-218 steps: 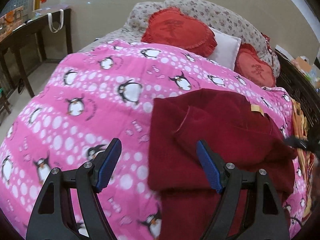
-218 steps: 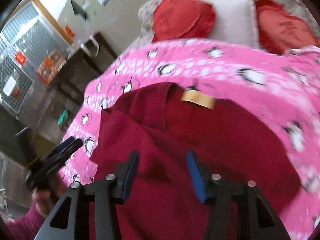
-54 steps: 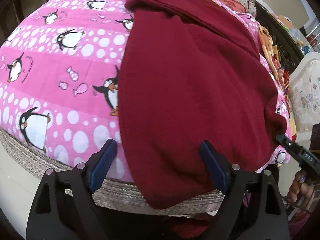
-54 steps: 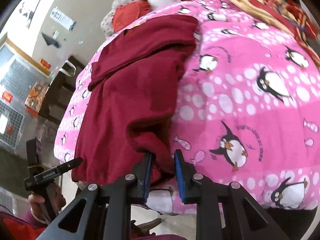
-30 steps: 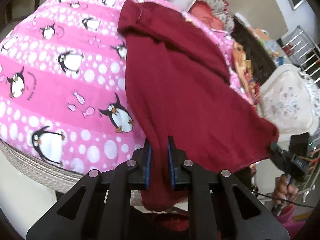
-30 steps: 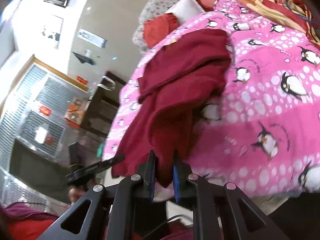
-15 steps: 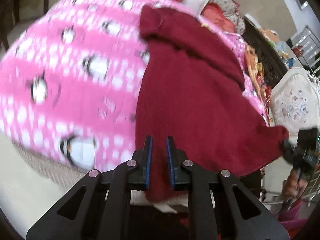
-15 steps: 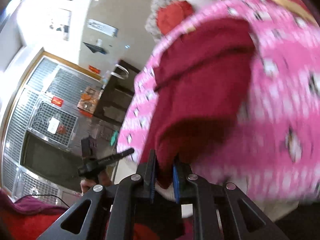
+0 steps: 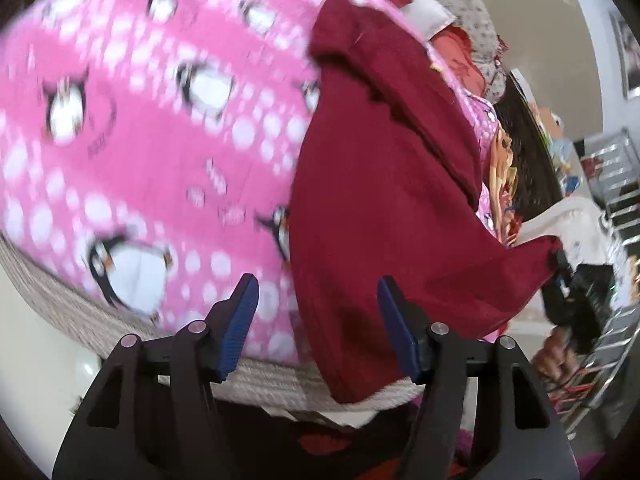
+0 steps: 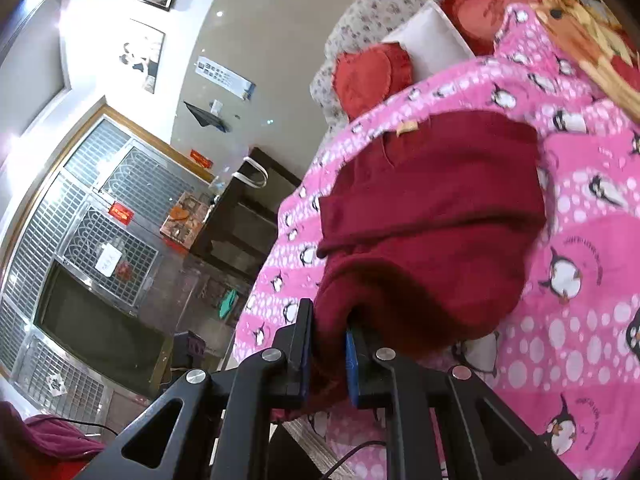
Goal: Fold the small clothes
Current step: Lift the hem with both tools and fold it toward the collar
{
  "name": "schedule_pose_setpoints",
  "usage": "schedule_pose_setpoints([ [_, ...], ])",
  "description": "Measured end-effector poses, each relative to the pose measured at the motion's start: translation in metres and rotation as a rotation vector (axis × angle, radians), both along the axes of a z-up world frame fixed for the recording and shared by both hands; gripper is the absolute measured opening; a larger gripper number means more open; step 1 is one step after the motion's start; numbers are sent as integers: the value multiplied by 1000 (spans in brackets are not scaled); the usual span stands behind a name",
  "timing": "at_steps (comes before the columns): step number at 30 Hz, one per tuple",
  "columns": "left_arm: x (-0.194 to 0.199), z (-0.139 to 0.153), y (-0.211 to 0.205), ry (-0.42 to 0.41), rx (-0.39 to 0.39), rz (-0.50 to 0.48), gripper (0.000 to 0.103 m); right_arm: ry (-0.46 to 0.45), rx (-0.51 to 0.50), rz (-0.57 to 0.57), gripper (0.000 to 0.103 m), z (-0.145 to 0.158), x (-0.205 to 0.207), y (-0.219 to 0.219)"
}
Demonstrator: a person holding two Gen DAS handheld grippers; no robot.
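Garment point(image 9: 384, 184) hem at bed point(image 9: 132, 148) foot edge: left hand-held gripper point(image 9: 318, 320) opening, hem between jaws; right hand-held gripper point(image 10: 328, 344) clamps its corner. Carry both corners level.

No legible text on blanket point(image 10: 580, 240), labels or wall signs.

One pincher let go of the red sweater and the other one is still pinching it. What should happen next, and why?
Probably the right gripper should carry its pinched corner up over the sweater toward the collar end and lay it down. The left gripper is opening, pads off the cloth, so that bottom edge hangs loose over the edge of the pink blanket. Only the right side is held, lifted off the bed.
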State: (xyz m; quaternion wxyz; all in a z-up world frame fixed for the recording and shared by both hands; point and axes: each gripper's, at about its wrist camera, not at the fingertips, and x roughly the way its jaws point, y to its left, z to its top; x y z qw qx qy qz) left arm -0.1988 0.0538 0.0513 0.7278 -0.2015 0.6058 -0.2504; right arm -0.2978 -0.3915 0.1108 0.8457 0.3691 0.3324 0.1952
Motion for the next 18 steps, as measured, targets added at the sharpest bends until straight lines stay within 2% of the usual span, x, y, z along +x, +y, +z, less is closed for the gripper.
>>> schedule_pose_setpoints([
  [6,-12,-20,-19,79,-16,-32,62,13,-3,-6,13,-2,-3,-3],
  [8,-15,-20,-31,73,-33,-51,62,13,-4,-10,13,-2,-4,-5],
  [11,-16,-22,-46,52,-16,-84,62,17,0,-12,13,-5,-4,-6],
  [13,-13,-23,-55,46,6,-116,53,24,2,-14,13,-7,-2,-7],
  [14,-12,-21,-58,33,20,-137,23,28,2,-17,13,-8,0,-8],
  [15,-10,-17,-62,14,43,-161,9,28,2,-18,13,-8,1,-10],
  [18,1,1,-61,-40,10,-161,7,18,-1,-25,13,-5,5,-16],
])
